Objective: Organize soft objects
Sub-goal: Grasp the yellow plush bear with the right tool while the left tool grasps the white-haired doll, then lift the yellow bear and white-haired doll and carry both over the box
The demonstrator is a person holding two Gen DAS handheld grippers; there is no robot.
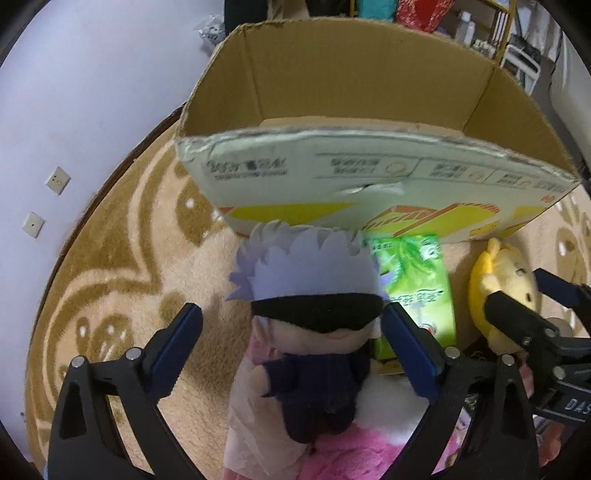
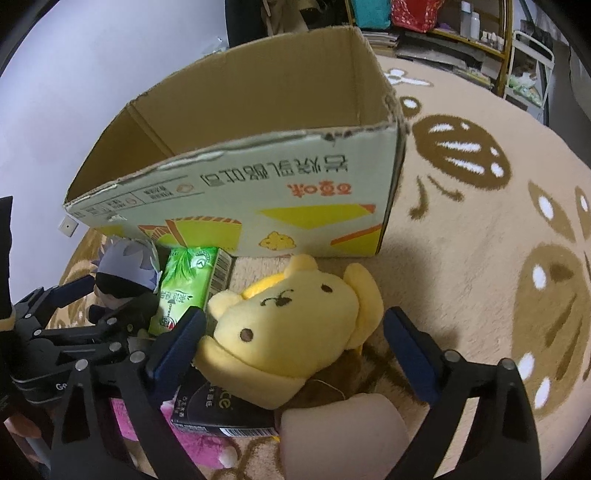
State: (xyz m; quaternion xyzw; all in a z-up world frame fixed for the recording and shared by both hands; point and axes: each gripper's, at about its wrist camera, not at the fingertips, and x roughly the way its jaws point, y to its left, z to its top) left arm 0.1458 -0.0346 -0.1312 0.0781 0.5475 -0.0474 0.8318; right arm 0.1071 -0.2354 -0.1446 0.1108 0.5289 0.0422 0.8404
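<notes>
Blue pads wide apart at the bottom of both views: each gripper is spread and holds nothing. Left gripper [image 1: 291, 339] brackets the doll [image 1: 314, 332] low in the centre, right pad just beside the blindfolded head, left pad well clear — lined up, I'd judge, for a squeeze across the head. The doll lies on pink fluff [image 1: 354, 454] at the bottom edge. Right gripper [image 2: 295, 343] straddles the yellow bear [image 2: 291, 328] mid-frame, left pad almost at its snout, right pad clear of the ear; again a grasp in waiting. Under the bear, a dark packet [image 2: 221, 410] and a beige plush [image 2: 343, 424], so it sits propped and tilted. Between the two toys stands a green carton [image 2: 184, 288], leaning against the box. Further up, the cardboard box [image 1: 369, 74], top open, nothing visible inside from here, sits on the tan rug [image 2: 480, 240] — the likely home for the soft things, parked close so each lift is short. Shelves [image 2: 480, 33] crowd the upper right.
</notes>
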